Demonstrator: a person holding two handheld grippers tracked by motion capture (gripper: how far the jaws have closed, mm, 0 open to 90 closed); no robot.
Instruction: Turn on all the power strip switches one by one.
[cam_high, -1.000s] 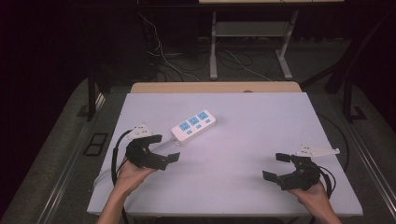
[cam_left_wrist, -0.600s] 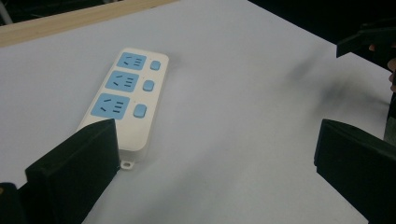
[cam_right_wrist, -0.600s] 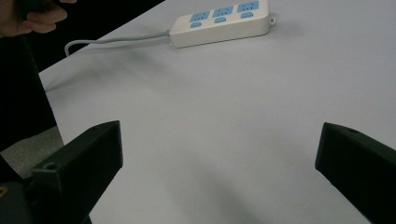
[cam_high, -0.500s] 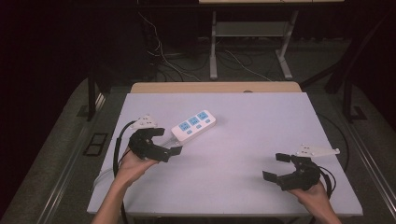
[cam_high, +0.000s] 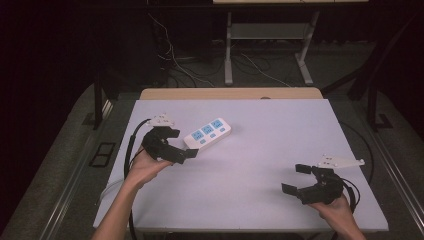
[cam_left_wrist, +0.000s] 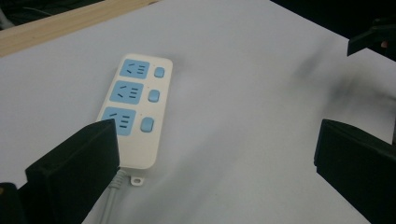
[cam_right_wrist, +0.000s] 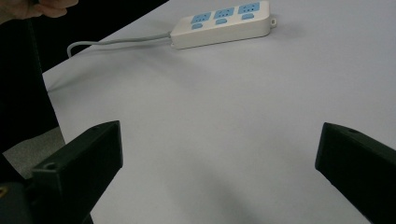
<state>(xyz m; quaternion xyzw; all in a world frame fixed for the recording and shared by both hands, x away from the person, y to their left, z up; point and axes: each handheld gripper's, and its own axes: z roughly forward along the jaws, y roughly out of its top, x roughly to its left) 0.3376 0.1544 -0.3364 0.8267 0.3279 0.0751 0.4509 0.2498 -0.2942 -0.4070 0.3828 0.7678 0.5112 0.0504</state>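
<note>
One power strip (cam_high: 208, 133) with three outlets, three switches.

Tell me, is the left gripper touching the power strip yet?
Cannot tell. In the left gripper view one jaw of the left gripper overlaps the power strip.

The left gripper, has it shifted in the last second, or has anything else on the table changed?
Yes. The left gripper moved forward and a little inward toward the power strip; its jaws are open near the strip's cable end, gripping nothing. The strip lies where it was, and the right gripper stayed open near the table's front right corner.
</note>
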